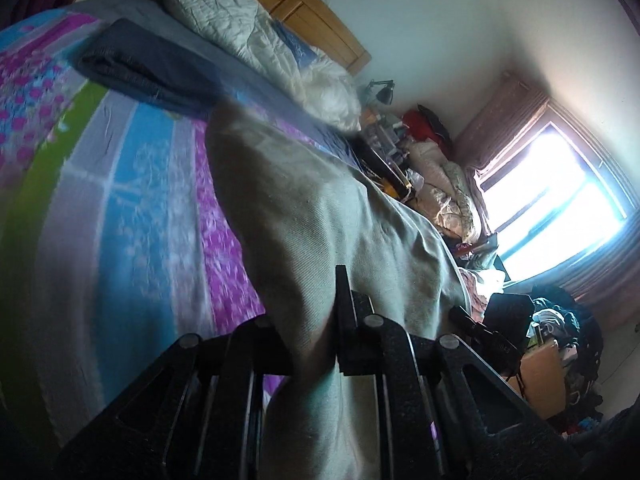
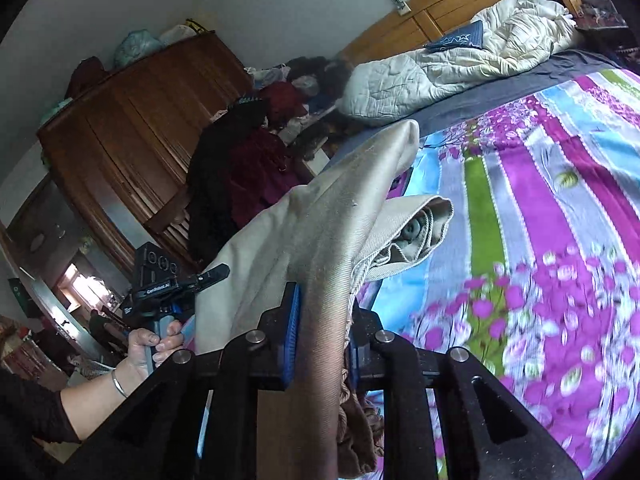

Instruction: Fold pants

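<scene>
**Both grippers clamped on pale pants above the bed**

Black linkage bars fill the bottom of each wrist view and cover the lower part of the cloth. Between them, the right gripper point(image 2: 318, 312) pinches a thick fold of the beige pants point(image 2: 320, 224), its blue-faced fingers point(image 2: 294, 320) pressed against the fabric on either side. The left gripper point(image 1: 308, 320) is likewise clenched on the same cloth, one black finger point(image 1: 342, 300) standing against the fold while the other is mostly buried under fabric.

Motion blur smears the near part of the bedspread point(image 2: 540, 240) in both views, so its floral print is hard to read there. The window point(image 1: 556, 200) is blown out to white.

From the right wrist camera, the person's left hand point(image 2: 150, 350) is wrapped around the left tool's handle, wrist bent, a thin bracelet point(image 2: 119, 384) on it and a dark sleeve cut off by the frame edge.

The pants are lifted off the striped bedspread, stretched between the two tools; they look ribbed or twilled, with a hem opening gaping to show rolled inner layers. A folded dark blue garment point(image 1: 148, 68) lies farther up the bed, near the white quilt point(image 1: 248, 24).
</scene>
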Motion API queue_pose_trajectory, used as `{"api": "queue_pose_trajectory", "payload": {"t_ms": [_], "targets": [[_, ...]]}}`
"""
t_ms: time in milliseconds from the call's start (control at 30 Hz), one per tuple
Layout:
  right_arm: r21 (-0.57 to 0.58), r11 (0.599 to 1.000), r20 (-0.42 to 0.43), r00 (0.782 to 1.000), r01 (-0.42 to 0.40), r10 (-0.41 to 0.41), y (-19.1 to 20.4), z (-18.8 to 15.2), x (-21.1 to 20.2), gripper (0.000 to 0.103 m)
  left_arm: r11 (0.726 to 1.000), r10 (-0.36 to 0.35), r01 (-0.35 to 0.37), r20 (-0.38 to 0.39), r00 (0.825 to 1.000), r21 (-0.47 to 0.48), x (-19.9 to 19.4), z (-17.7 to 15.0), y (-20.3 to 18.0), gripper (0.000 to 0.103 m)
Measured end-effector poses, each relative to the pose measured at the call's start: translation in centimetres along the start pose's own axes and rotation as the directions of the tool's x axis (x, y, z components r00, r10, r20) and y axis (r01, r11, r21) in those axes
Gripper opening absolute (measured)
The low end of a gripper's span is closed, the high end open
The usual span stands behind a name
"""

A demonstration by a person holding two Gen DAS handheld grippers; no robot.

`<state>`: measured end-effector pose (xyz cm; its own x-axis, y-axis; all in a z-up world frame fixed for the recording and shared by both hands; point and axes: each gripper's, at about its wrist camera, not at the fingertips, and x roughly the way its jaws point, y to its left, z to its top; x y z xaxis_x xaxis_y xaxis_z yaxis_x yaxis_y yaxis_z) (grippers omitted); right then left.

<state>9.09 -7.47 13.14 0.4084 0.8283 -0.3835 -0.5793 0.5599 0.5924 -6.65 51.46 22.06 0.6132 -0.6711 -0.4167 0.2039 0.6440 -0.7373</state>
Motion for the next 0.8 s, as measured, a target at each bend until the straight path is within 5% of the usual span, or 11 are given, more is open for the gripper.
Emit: {"api": "queue_pose_trajectory", "payload": {"t_ms": [67, 133, 233, 267, 333, 467, 600, 667, 733, 767, 800], "targets": [[0.035, 0.999, -0.040, 0.998, 0.041, -0.039, -1.8, 2.5, 3.9, 0.027, 0.999, 0.053, -0.053, 0.014, 0.998, 0.011, 1.6, 2.8, 1.2, 0.014], [0.182, 0.978, -0.130, 0.989, 0.097, -0.074, -6.0, 3.7, 8.3, 0.049, 0.987, 0.158, -0.158, -0.004, 0.987, -0.025, 4.2, 4.7, 3.8, 0.034], [0.234, 0.902, -0.302, 0.909, 0.363, -0.287, -10.6, 2.0, 11.8, 0.052, 0.893, 0.407, -0.422, -0.117, 0.906, -0.155, 7.1, 4.5, 9.6, 0.037], [0.221, 0.905, -0.308, 0.906, 0.364, -0.290, -10.9, 1.2, 11.7, 0.052, 0.867, 0.446, -0.464, -0.131, 0.885, -0.181, 6.9, 3.7, 10.9, 0.036], [0.189, 0.926, -0.246, 0.929, 0.327, -0.278, -10.2, 0.0, 9.5, 0.052, 0.874, 0.449, -0.455, -0.074, 0.891, -0.173, 5.1, 2.0, 11.4, 0.036], [-0.006, 0.925, -0.157, 0.913, 0.379, -0.375, -5.3, -1.2, 6.4, 0.049, 0.874, 0.483, -0.485, -0.052, 0.874, -0.019, 2.3, -1.3, 9.6, 0.036], [-0.119, 0.966, -0.126, 0.962, 0.230, -0.244, 1.2, -1.3, 8.1, 0.049, 0.940, 0.335, -0.334, -0.005, 0.942, 0.068, 2.4, -4.1, 3.6, 0.038], [-0.167, 0.957, -0.182, 0.946, 0.238, -0.267, 2.5, -1.8, 10.7, 0.049, 0.941, 0.299, -0.293, -0.013, 0.954, 0.166, 3.9, -4.9, 0.5, 0.040], [-0.194, 0.925, -0.293, 0.881, 0.326, -0.372, 1.5, -3.1, 13.6, 0.044, 0.919, 0.340, -0.308, -0.095, 0.936, 0.248, 6.9, -5.4, 0.2, 0.057], [-0.177, 0.925, -0.330, 0.865, 0.336, -0.377, 0.6, -3.6, 14.1, 0.040, 0.894, 0.408, -0.361, -0.152, 0.900, 0.264, 8.5, -5.5, 1.4, 0.053], [-0.158, 0.924, -0.323, 0.866, 0.348, -0.381, 0.4, -3.5, 13.5, 0.033, 0.882, 0.440, -0.384, -0.183, 0.879, 0.275, 9.3, -5.6, 2.4, 0.037]]}}
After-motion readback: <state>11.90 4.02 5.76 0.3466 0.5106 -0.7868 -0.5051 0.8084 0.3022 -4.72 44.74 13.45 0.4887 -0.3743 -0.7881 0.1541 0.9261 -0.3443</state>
